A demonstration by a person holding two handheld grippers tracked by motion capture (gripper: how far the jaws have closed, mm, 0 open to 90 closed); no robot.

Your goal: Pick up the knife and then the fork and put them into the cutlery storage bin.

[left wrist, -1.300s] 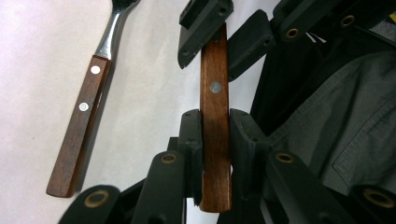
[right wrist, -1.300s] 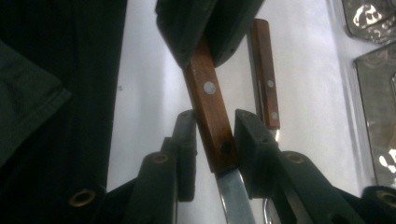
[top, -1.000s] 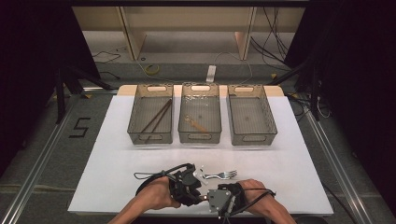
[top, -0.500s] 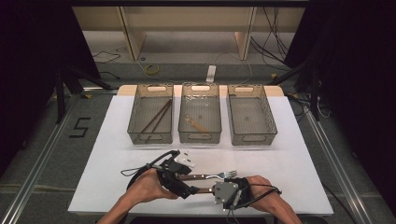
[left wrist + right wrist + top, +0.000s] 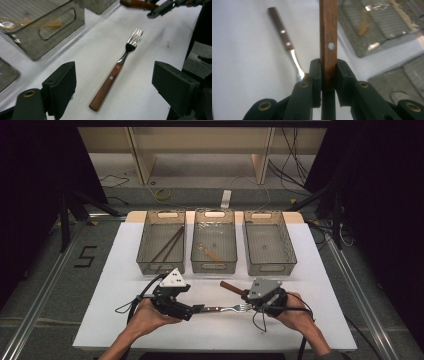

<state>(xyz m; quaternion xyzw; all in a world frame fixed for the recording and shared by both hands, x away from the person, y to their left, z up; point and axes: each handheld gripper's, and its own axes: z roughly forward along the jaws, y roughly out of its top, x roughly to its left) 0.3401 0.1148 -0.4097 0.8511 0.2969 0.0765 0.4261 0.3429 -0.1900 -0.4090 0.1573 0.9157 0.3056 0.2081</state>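
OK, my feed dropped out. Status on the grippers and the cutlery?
Left gripper just opened, fork on the table between its fingers. Right gripper shut on wooden-handled utensil. Nothing in the way.

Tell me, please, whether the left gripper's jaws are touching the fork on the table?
Apart. In the left gripper view, the left gripper has just been opening, and white table shows between each jaw and the fork lying between them.

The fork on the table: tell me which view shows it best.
The left gripper view: the whole fork lies unobstructed between open jaws. The right gripper view shows it partly hidden; the high view shows it small.
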